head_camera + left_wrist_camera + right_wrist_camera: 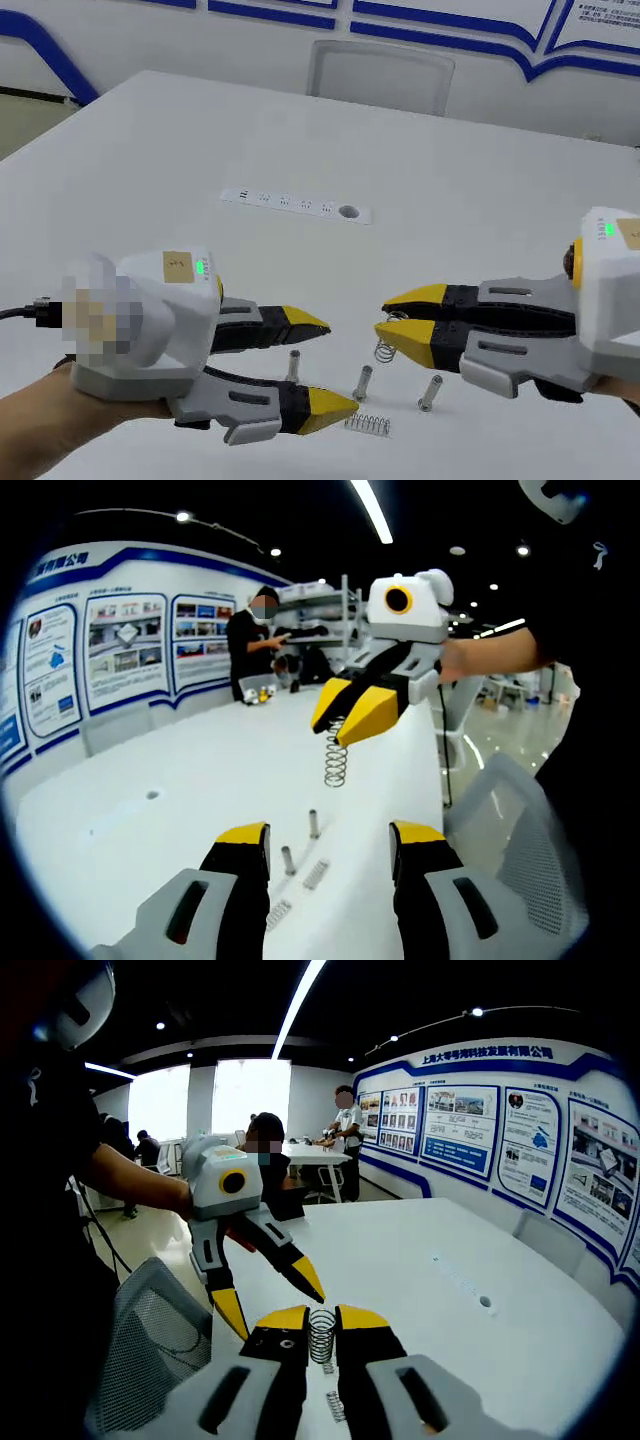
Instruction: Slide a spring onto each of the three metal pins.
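Note:
Three short metal pins stand upright on the white table: one (293, 365), a second (363, 380) and a third (428, 392). A loose spring (367, 425) lies in front of them. My right gripper (388, 316) hovers just above and behind the pins, shut on a spring (385, 347) that hangs down from its tips; in the right gripper view that spring (321, 1335) stands between the yellow pads. My left gripper (325, 365) is open, its jaws spread on either side of the leftmost pin, holding nothing. In the left gripper view two pins (313, 823) and a loose spring (316, 874) lie ahead.
A power strip (296, 205) is set flush into the table (150, 150) beyond the pins. A grey chair (380, 75) stands at the far edge. A mesh chair (150, 1330) is at the near side, and people stand by another table in the background.

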{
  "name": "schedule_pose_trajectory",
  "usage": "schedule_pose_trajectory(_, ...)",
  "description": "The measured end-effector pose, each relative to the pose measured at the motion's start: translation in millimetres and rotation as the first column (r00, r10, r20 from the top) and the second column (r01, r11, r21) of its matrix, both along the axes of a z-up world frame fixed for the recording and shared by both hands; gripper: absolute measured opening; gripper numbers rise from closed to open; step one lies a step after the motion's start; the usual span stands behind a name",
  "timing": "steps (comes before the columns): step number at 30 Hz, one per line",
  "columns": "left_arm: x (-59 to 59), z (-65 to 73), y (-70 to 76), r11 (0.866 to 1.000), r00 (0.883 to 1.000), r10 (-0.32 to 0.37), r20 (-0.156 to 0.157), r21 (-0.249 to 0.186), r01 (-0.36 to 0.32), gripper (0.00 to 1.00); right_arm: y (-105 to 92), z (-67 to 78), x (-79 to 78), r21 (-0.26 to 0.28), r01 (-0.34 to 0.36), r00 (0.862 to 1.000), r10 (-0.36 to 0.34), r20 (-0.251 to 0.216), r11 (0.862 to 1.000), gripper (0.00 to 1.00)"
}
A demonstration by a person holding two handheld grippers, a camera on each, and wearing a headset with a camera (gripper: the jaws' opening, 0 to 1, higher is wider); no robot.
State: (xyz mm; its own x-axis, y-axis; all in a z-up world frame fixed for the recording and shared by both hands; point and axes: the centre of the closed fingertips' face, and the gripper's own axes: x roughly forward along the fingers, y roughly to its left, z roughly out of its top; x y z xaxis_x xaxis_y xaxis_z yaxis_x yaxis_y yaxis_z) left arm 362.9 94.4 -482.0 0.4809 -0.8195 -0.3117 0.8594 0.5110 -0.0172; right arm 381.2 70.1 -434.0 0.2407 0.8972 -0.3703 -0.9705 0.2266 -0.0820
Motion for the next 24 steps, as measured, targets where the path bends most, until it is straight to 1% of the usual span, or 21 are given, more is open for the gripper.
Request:
schedule_pose_trajectory(3,3.8,-1.8,6.1,1.000,1.000,0.020,-0.001,0.008,-0.020,0.55,-6.6,-3.7,9.9,-0.008,0.034,0.999,-0.034,0.002,0.999,0.10)
schedule_pose_trajectory(5,5.4,-1.8,9.1,1.000,1.000,0.029,0.000,0.006,-0.029,0.57,-10.5,-6.2,15.8,-0.009,0.057,0.998,-0.057,-0.002,0.998,0.10)
schedule_pose_trajectory(8,8.4,-1.2,14.0,0.999,0.999,0.044,-0.003,-0.008,-0.044,0.58,-19.2,-15.3,28.0,-0.023,0.104,0.995,-0.104,-0.008,0.994,0.10)
schedule_pose_trajectory(10,10.7,-2.7,17.2,0.998,0.998,0.059,-0.001,-0.002,-0.059,0.61,-24.2,-21.8,34.8,-0.032,0.130,0.991,-0.130,-0.015,0.991,0.10)
schedule_pose_trajectory(11,12.0,-3.6,19.0,0.998,0.998,0.067,0.000,0.003,-0.067,0.62,-26.6,-24.5,38.1,-0.037,0.141,0.990,-0.141,-0.008,0.989,0.10)
schedule_pose_trajectory(13,14.4,-6.3,22.9,0.996,0.997,0.082,0.001,0.018,-0.082,0.66,-34.8,-35.2,46.8,-0.079,0.177,0.984,-0.176,0.008,0.981,0.10)
schedule_pose_trajectory(16,17.1,-9.8,28.1,0.994,0.995,0.104,0.002,0.035,-0.104,0.71,-40.9,-45.3,55.1,-0.079,0.207,0.978,-0.208,-0.012,0.975,0.10)
schedule_pose_trajectory(18,20.4,-11.7,32.5,0.990,0.991,0.134,-0.001,0.037,-0.134,0.77,-47.9,-53.0,62.9,-0.082,0.238,0.970,-0.241,-0.030,0.968,0.10)
schedule_pose_trajectory(19,22.2,-11.6,34.3,0.989,0.989,0.146,0.003,0.034,-0.146,0.80,-49.6,-55.6,64.6,-0.083,0.246,0.968,-0.250,-0.038,0.966,0.10)
schedule_pose_trajectory(20,24.3,-12.3,37.1,0.986,0.986,0.166,-0.002,0.032,-0.166,0.82,-52.4,-59.3,68.0,-0.082,0.263,0.963,-0.267,-0.047,0.961,0.10)
schedule_pose_trajectory(24,26.4,-16.3,42.3,0.981,0.982,0.191,-0.011,0.047,-0.190,0.90,-59.7,-71.2,74.9,-0.091,0.296,0.951,-0.303,-0.070,0.951,0.10)
